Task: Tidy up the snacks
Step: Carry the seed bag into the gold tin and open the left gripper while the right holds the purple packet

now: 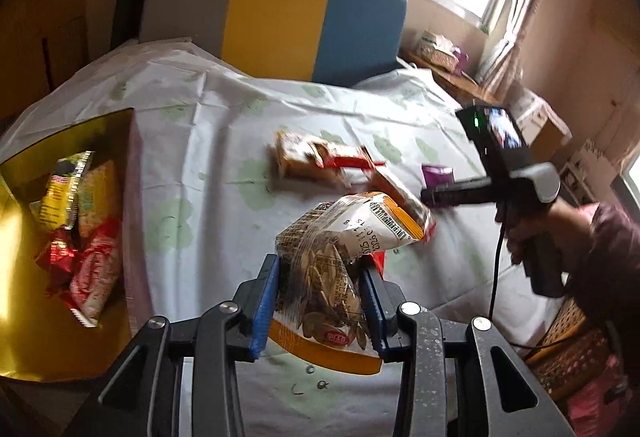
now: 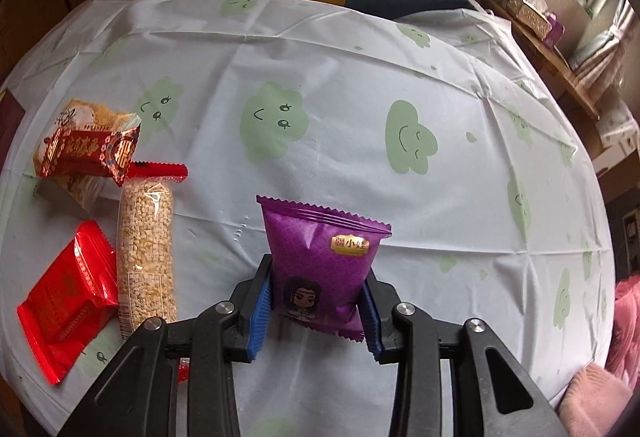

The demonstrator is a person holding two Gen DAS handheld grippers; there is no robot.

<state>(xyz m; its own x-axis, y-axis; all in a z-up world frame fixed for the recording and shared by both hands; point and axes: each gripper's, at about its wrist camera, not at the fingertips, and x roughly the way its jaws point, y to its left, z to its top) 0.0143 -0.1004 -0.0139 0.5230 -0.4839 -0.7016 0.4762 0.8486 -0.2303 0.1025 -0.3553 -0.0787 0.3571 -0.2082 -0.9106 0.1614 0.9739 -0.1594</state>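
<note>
My left gripper (image 1: pixel 320 269) is shut on a clear-and-orange sunflower seed packet (image 1: pixel 344 237), held above the tablecloth. To its left stands a gold box (image 1: pixel 24 173) with several snack packets (image 1: pixel 86 237) inside. My right gripper (image 2: pixel 320 277) is shut on a purple snack pouch (image 2: pixel 320 261) over the table; in the left wrist view the right gripper's body (image 1: pixel 500 165) shows at the right, held by a hand. On the cloth lie a puffed-grain bar (image 2: pixel 146 257), a red packet (image 2: pixel 64 297) and a red-banded cake packet (image 2: pixel 86 149).
A white tablecloth with green cloud faces (image 2: pixel 360 77) covers the round table. A grey, yellow and blue chair back (image 1: pixel 276 13) stands behind it. A shelf with boxes (image 2: pixel 532 13) runs along the window wall. Pink fabric (image 2: pixel 600 397) lies at the lower right.
</note>
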